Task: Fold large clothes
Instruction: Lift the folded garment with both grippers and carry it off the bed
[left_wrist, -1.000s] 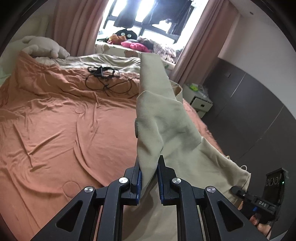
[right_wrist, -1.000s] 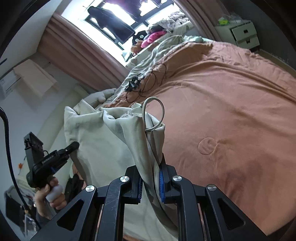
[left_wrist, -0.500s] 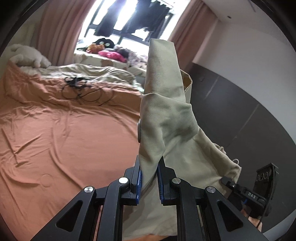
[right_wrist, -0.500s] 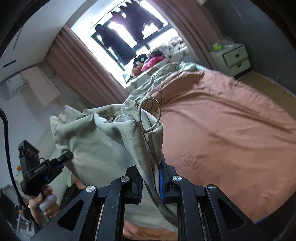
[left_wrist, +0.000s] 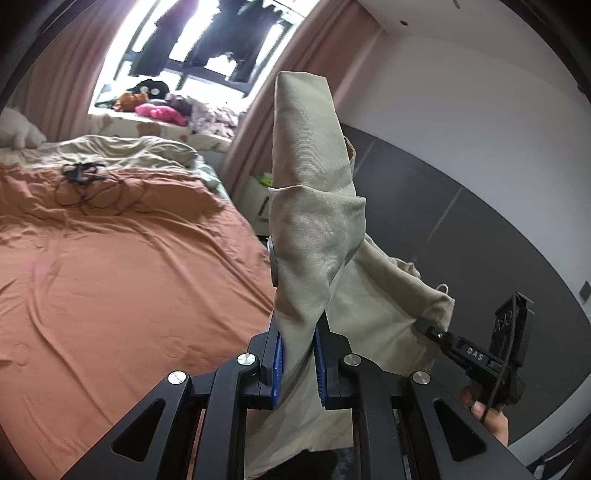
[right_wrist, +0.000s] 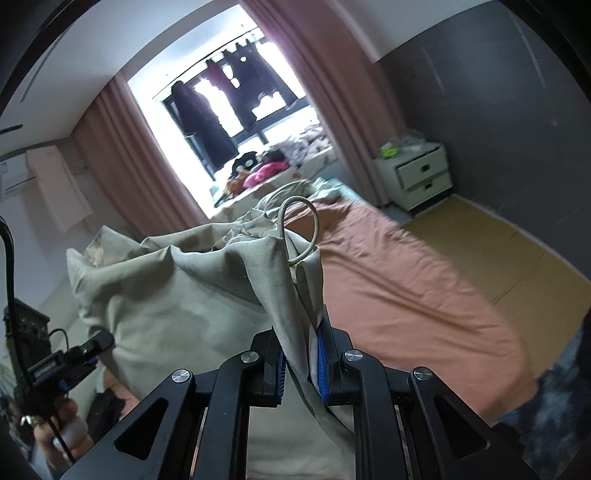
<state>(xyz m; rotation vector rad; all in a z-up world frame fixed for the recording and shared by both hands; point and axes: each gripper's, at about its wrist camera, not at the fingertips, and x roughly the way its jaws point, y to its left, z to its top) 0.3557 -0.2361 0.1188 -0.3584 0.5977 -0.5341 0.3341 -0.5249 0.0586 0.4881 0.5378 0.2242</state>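
A large beige garment (left_wrist: 314, 229) hangs in the air between both grippers, above the edge of the bed. My left gripper (left_wrist: 298, 360) is shut on one bunched corner, which stands up in a tall fold above the blue pads. My right gripper (right_wrist: 301, 363) is shut on another corner of the beige garment (right_wrist: 192, 295), where a grey cord loop (right_wrist: 299, 229) sticks up. In the left wrist view the right gripper (left_wrist: 428, 326) appears at lower right pinching the cloth. In the right wrist view the left gripper (right_wrist: 101, 341) shows at lower left, held by a hand (right_wrist: 70, 428).
The bed has an orange sheet (left_wrist: 110, 280) with a tangle of black cables (left_wrist: 85, 181) and a beige blanket (left_wrist: 122, 151) near the window. A white bedside cabinet (right_wrist: 417, 173) stands by the dark wall. Yellow floor (right_wrist: 491, 240) lies right of the bed. Pink curtains frame the window.
Both grippers have risen and drawn back from the bed, lifting the garment clear of the sheet. The views now take in more wall, window and floor. Both grips stayed shut.
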